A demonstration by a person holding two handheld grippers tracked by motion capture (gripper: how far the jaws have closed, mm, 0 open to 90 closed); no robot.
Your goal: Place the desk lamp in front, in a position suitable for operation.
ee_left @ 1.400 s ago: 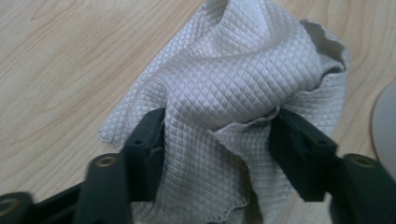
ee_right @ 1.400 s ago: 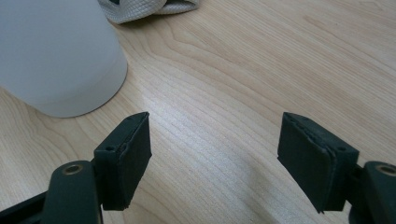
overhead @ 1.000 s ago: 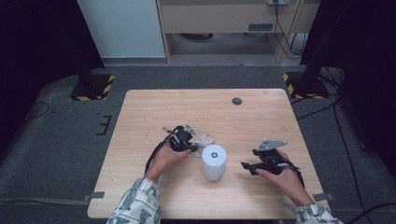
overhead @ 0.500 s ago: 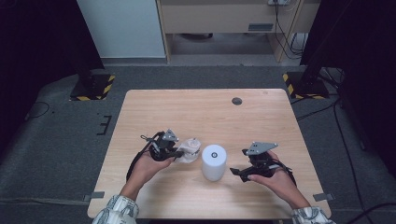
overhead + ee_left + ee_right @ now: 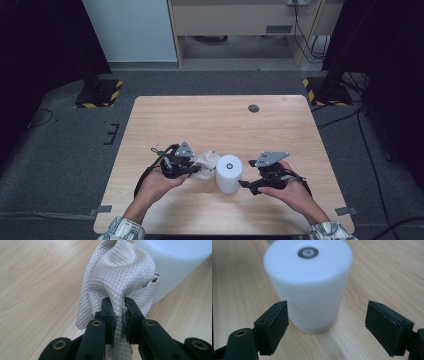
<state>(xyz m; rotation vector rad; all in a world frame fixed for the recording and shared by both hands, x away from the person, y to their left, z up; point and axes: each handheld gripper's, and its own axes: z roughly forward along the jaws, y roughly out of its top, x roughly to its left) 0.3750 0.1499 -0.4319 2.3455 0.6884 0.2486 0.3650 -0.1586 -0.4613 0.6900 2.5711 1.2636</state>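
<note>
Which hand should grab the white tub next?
Right. The right hand-held gripper is open with its jaws facing the white tub. The left hand-held gripper is busy pinching the cloth.

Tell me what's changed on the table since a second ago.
The left gripper, shut on the quilted cloth, has drawn it leftward off the white cylinder, then eased back beside it. The right gripper shifted slightly toward the cylinder, its jaws just closing a little but not touching it. The cylinder and the table stayed put.

No readable text, label or number appears anywhere.
</note>
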